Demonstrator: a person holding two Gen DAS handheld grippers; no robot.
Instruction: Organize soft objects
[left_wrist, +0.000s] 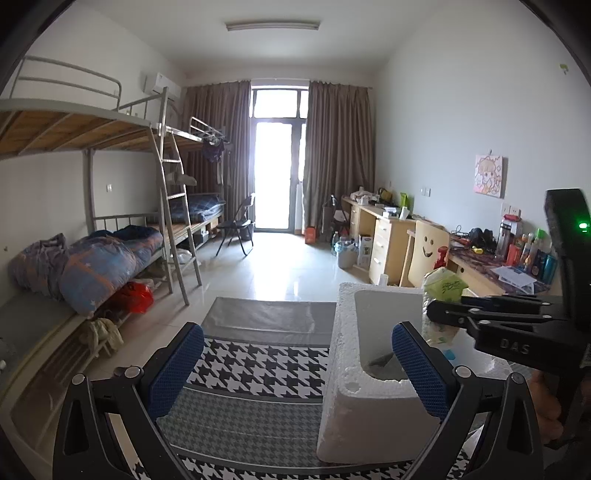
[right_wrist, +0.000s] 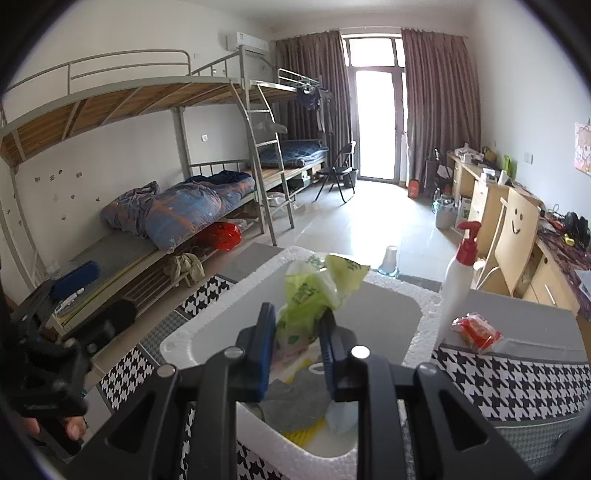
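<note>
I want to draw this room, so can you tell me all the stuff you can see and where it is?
Foam box: one, white, on the checked table, a grey cloth and other bits inside.
Tissue pack: one, green and white, held over the box.
Pump bottle: one, white with red pump, right of the box.
Red packet: one, on the table by the bottle.
Tablecloth: one, black-and-white houndstooth.
Bunk beds: two, grey metal, along the left wall.
Quilt: one, blue and orange, on the lower bunk.
Folding chair: one, black, near the glass door.
Desks: pale wood, right wall.
Left gripper: open, blue pads.
Right gripper: shut on the tissue pack.
</note>
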